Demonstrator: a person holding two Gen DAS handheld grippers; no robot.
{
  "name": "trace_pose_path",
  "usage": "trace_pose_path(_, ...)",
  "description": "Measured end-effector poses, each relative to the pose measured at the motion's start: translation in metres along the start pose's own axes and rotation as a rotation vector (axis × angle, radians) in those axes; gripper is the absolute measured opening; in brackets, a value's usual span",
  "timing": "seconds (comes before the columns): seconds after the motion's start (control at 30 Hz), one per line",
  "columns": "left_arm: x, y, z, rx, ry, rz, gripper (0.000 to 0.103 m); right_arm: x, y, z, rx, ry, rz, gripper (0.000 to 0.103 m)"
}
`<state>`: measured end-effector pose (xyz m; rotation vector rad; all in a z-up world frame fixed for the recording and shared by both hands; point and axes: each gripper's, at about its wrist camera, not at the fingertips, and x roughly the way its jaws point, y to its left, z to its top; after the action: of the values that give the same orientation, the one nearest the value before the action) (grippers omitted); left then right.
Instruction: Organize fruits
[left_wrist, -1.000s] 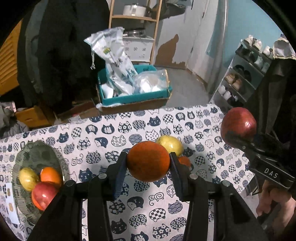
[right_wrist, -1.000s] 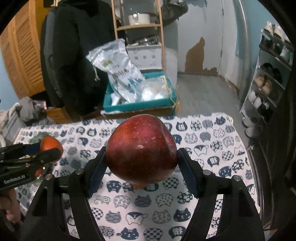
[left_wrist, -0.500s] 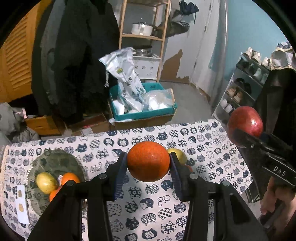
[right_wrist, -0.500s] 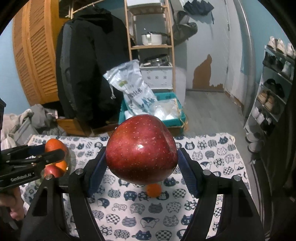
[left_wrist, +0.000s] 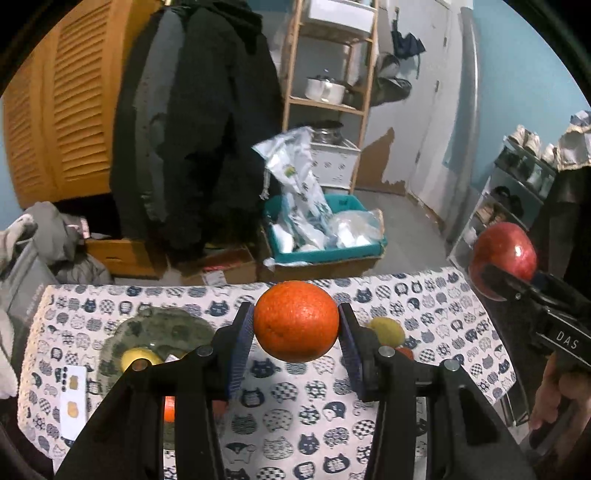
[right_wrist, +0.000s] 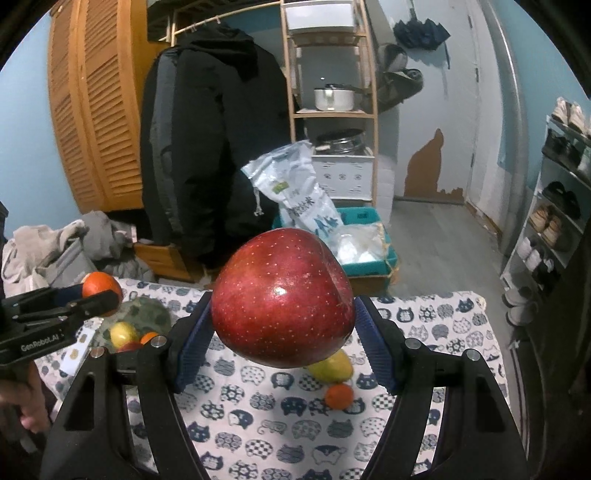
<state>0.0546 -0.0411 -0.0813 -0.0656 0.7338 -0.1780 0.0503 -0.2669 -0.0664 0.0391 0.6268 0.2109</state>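
Above the table (left_wrist: 369, 435), nearest the left camera, we saw the left gripper (left_wrist: 296, 334) with its fingers clamped on an orange (left_wrist: 296, 321), held clear of the cat-print cloth. Nearest the right camera, the right gripper (right_wrist: 282, 332) had its fingers clamped on a red apple (right_wrist: 282, 297), likewise held off the table. In the left view that apple showed beyond the table's right edge, with a hand (left_wrist: 565, 398) under the gripper's handle.

On the table, at its left side, sat a dark plate (left_wrist: 166, 328) with a yellow fruit (left_wrist: 138, 358) in it; the right view also showed a small orange one and a red one in it, partly hidden by the gripper. Just left of the plate lay a white card (left_wrist: 74, 398). Toward the table's right side, a yellow fruit (right_wrist: 334, 367) and a small orange fruit (right_wrist: 338, 396) lay on the cloth, close together.

Past the table's far edge stood a teal crate (left_wrist: 325, 251) holding white bags. Farther behind the table hung a black coat (left_wrist: 195, 129), with a wooden shelf (left_wrist: 328, 103) bearing a pot. To the table's far right stood a shoe rack (right_wrist: 554, 206).
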Motion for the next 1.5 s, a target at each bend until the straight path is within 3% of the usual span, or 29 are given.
trace_pose_path(0.77, -0.025, 0.117, -0.015, -0.156, -0.028, 0.179, 0.046, 0.055, 0.106, 0.022, -0.087, 0.052, 0.145, 0.074)
trace_pose_path(1.13, -0.016, 0.17, -0.035, -0.224, 0.018, 0.25, 0.046, 0.096, 0.159, 0.023, -0.092, 0.114, 0.248, 0.074)
trace_pose_path(1.5, 0.011, 0.208, -0.056, -0.268, 0.096, 0.308, 0.046, 0.15, 0.205, 0.005, -0.127, 0.215, 0.292, 0.074)
